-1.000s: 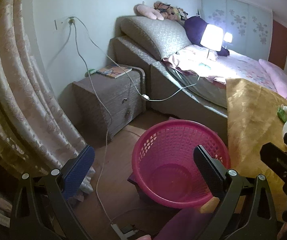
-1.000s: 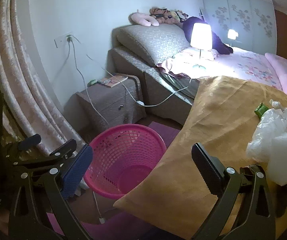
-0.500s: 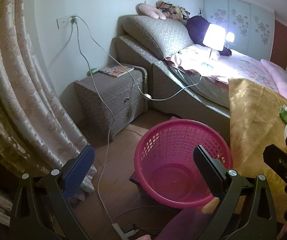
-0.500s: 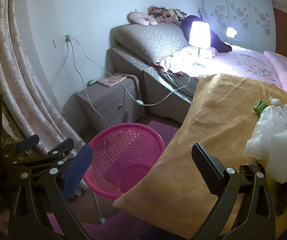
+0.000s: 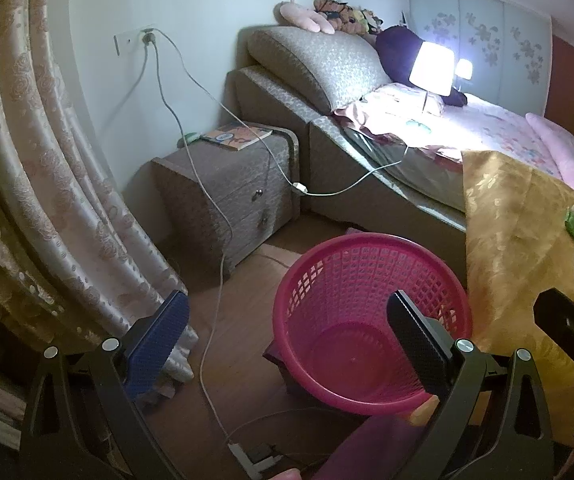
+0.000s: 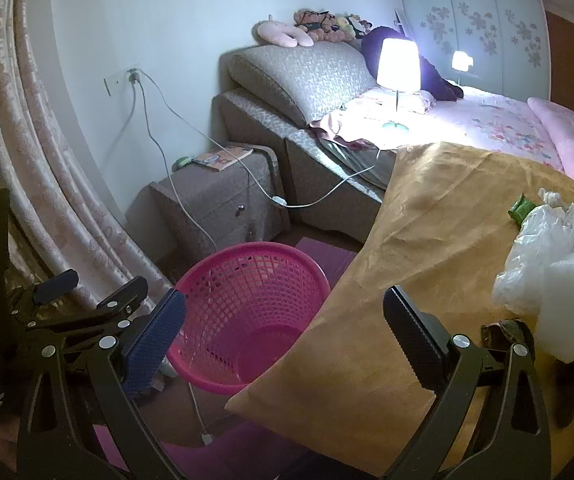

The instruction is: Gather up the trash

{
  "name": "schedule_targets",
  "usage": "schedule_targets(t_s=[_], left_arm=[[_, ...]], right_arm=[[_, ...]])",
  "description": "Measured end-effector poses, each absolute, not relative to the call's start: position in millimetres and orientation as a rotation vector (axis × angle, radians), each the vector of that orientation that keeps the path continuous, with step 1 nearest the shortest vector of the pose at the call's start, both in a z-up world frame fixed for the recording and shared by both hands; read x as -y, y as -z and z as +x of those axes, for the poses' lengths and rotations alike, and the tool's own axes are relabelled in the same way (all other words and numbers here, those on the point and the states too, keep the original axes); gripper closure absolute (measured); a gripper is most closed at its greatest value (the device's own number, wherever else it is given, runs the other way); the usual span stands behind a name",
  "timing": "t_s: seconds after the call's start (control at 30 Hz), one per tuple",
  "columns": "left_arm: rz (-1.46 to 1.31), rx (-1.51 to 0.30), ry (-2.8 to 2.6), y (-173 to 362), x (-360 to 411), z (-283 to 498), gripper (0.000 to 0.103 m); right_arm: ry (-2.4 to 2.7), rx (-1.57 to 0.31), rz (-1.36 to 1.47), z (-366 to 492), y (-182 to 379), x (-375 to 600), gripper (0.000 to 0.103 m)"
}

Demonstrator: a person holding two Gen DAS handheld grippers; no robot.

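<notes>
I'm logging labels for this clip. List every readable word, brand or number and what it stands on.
None can be read.
Book on the nightstand: cover print too blurred.
Left gripper body, seen from the right wrist: small white lettering, too small to read.
Green wrapper: no legible print.

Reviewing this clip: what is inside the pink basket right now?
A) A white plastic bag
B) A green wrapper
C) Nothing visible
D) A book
C: the basket shows a bare bottom in both views, while the bag and green wrapper lie on the gold cloth.
</notes>
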State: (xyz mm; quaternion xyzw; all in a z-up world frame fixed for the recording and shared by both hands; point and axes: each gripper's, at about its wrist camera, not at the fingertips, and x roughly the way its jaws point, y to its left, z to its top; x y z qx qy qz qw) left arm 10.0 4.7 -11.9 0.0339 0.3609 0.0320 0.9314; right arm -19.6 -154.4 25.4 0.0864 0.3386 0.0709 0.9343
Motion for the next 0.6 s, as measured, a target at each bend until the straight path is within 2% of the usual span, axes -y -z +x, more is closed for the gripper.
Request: schedule_targets(t_s=[0.6], left_arm=[[0.073,-0.744,-0.068,13.0,-5.1,9.7,0.008]], right_arm=[[-0.142,-0.695,0.178,-19.5,-25.6,153.7,0.007]])
